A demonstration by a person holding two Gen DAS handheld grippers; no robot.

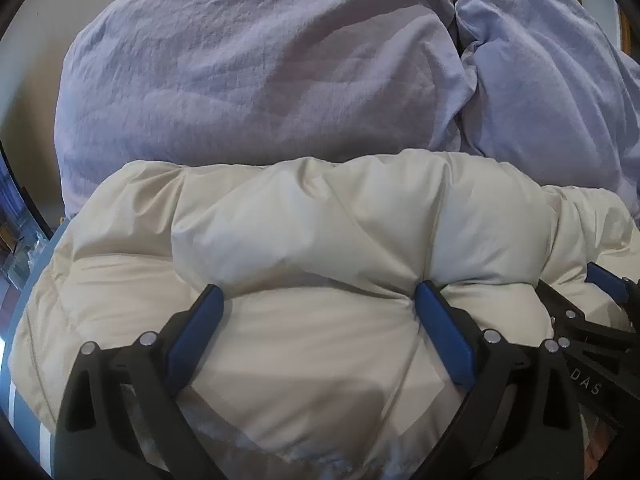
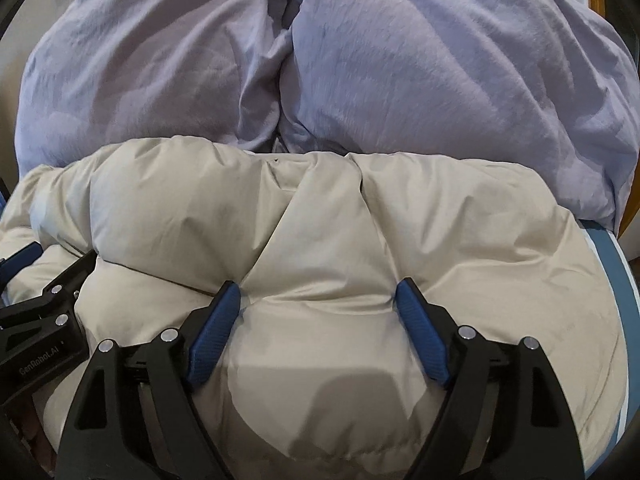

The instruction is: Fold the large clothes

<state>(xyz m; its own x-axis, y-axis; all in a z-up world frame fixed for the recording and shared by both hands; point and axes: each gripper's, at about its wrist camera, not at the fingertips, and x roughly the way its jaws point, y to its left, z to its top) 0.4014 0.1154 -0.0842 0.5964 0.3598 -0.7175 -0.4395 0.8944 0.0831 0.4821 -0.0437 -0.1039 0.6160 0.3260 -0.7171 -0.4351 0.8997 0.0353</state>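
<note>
A puffy cream down jacket [image 1: 304,220] lies bunched on the bed and fills the lower half of both views [image 2: 320,232]. My left gripper [image 1: 318,296] is open, its blue-padded fingers pressed down into the jacket's quilted fabric with a bulge of padding between them. My right gripper [image 2: 318,292] is open too, its fingers pressed into the jacket the same way. The right gripper also shows at the right edge of the left wrist view [image 1: 608,284], close beside the left one. The left gripper shows at the left edge of the right wrist view [image 2: 20,260].
Two lavender pillows [image 1: 248,68] [image 2: 440,60] lie side by side just beyond the jacket. A blue sheet with a white stripe [image 2: 616,264] shows at the bed's right edge and at the left [image 1: 24,412]. A beige wall [image 1: 44,16] stands behind.
</note>
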